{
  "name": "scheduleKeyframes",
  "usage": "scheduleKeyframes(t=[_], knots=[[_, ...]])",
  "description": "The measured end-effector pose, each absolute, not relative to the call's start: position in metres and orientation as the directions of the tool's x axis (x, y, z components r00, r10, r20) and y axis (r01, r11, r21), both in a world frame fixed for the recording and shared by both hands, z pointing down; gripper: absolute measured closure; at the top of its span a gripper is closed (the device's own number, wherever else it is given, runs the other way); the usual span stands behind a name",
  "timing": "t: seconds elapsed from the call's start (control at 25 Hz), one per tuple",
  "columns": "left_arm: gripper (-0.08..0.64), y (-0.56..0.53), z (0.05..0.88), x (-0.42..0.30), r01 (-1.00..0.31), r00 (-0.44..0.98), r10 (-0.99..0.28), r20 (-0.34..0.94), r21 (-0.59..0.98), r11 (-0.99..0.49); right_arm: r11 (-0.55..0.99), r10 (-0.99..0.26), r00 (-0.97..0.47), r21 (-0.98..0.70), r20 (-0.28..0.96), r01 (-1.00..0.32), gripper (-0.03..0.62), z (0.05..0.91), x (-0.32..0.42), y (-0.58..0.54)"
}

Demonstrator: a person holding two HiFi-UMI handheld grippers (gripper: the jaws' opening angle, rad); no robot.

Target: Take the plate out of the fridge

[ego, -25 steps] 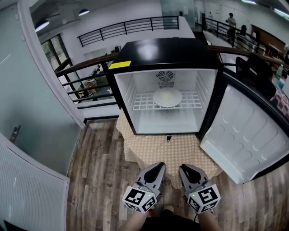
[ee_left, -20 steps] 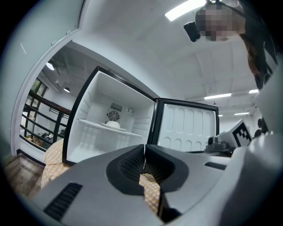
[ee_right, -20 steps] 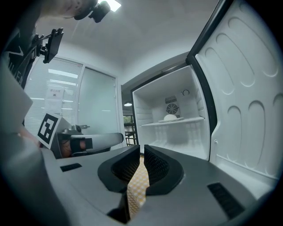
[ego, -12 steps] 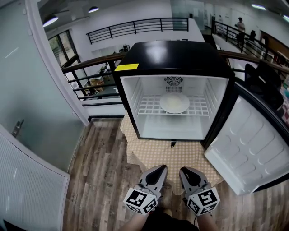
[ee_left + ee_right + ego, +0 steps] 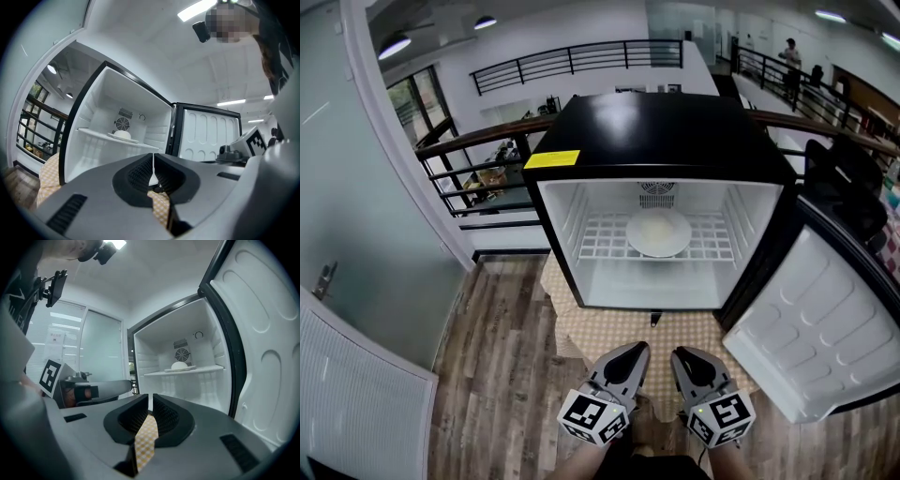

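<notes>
- Head view: one mini fridge [image 5: 656, 141], its single door [image 5: 820, 328] open toward 3 o'clock, holds one white plate [image 5: 659, 232] on one wire shelf [image 5: 600, 239] at 12 o'clock. Two tongs, left tongs [image 5: 636, 348] and right tongs [image 5: 682, 354], hover at 6 o'clock above the checked tabletop [image 5: 675, 326].
- Left gripper view: left tongs [image 5: 153, 164] clenched on nothing, with the plate [image 5: 123, 136] at 11 o'clock.
- Right gripper view: right tongs [image 5: 151, 404] likewise clenched and empty, with the plate [image 5: 179, 366] at 1 o'clock. Best bet: spread one pair, reach in level, pinch the near rim, draw it out flat.
</notes>
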State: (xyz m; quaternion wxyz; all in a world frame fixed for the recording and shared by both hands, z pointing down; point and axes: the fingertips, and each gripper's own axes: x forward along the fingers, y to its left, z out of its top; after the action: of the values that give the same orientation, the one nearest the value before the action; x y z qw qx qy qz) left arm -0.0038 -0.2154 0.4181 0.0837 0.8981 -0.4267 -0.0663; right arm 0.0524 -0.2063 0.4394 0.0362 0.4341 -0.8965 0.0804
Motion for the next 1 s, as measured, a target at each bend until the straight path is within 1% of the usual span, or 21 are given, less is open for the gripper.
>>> scheduleKeyframes(t=[0.56,1.0], knots=[[0.543,-0.289,0.42,-0.01,-0.729,0.66,-0.751,-0.036,0.211,-0.651,0.6,-0.787,-0.599,-0.046,0.148,-0.799,0.545,0.436,0.04,-0.281],[0.543,-0.322,0.414,-0.011,-0.72,0.669,-0.742,-0.046,0.205,-0.662,0.595,-0.801,-0.577,0.119,0.159,-0.795,0.545,0.419,0.034,-0.323]])
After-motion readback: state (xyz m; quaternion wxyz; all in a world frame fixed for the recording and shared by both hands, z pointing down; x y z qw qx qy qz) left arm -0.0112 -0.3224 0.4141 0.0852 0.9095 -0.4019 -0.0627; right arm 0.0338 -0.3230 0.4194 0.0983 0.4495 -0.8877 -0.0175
